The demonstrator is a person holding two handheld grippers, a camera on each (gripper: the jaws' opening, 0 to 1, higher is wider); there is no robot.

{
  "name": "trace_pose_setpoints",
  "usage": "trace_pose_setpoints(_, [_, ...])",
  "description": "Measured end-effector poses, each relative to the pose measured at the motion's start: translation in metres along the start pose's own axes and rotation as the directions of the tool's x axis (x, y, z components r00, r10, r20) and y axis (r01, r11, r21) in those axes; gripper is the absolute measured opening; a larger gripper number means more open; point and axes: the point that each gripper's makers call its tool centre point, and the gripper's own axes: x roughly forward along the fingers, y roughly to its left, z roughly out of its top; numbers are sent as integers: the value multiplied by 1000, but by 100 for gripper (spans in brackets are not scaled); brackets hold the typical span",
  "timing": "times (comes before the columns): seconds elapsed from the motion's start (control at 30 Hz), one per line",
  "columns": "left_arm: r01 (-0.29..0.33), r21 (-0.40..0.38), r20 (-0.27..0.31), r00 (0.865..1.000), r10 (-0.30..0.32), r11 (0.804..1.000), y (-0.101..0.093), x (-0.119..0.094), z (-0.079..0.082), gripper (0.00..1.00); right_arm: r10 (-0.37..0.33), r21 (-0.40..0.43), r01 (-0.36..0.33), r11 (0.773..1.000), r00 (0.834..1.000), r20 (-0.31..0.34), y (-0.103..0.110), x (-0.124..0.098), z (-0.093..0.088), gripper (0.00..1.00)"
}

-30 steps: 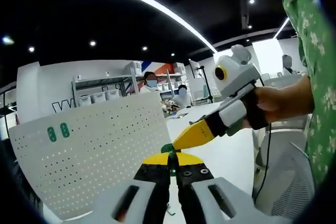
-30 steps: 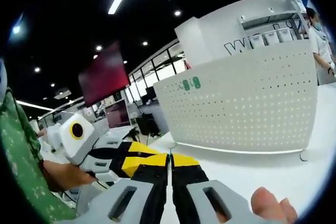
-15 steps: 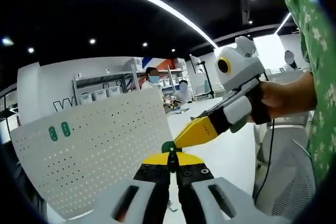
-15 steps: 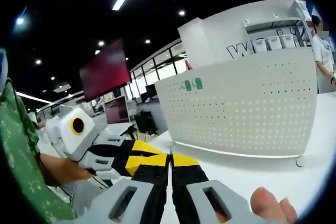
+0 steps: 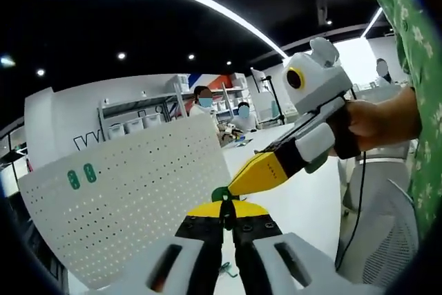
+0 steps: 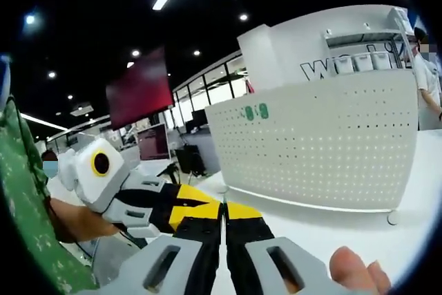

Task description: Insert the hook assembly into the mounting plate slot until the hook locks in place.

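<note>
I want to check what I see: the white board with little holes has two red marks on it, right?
Not quite. The two marks on the holey white board are green, not red. The left gripper view shows them near the board's upper corner.

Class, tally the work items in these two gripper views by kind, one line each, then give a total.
White pegboard: 1
Green hook piece, held at the jaws: 1
Green oval tags on the pegboard: 2
Grippers, left gripper and right gripper: 2
Total: 6
</note>
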Motion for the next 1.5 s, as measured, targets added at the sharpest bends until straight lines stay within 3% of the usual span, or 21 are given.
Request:
trace_pose_setpoints(0.4, [-1,-20,-6,1000,1,1000,-1,2,-3,3,-6,-9,6,1000,1000,-3,-2,0,-2,0])
trace_pose_setpoints(0.57, [-6,-27,-9,1000,5,1000,0,3,-4,3,-13,-53,13,998,1000,-14,-2,1,-3,0])
trace_pose_setpoints(1.17, [-45,-105,16,999,47,993,11,1,-3,2,-6,-62,6,998,1000,0,-3,3,0,2])
trace_pose_setpoints(1.5, [-87,-189,40,995,96,978,24,0,0,2,-14,-79,15,997,1000,11,-4,0,2,5])
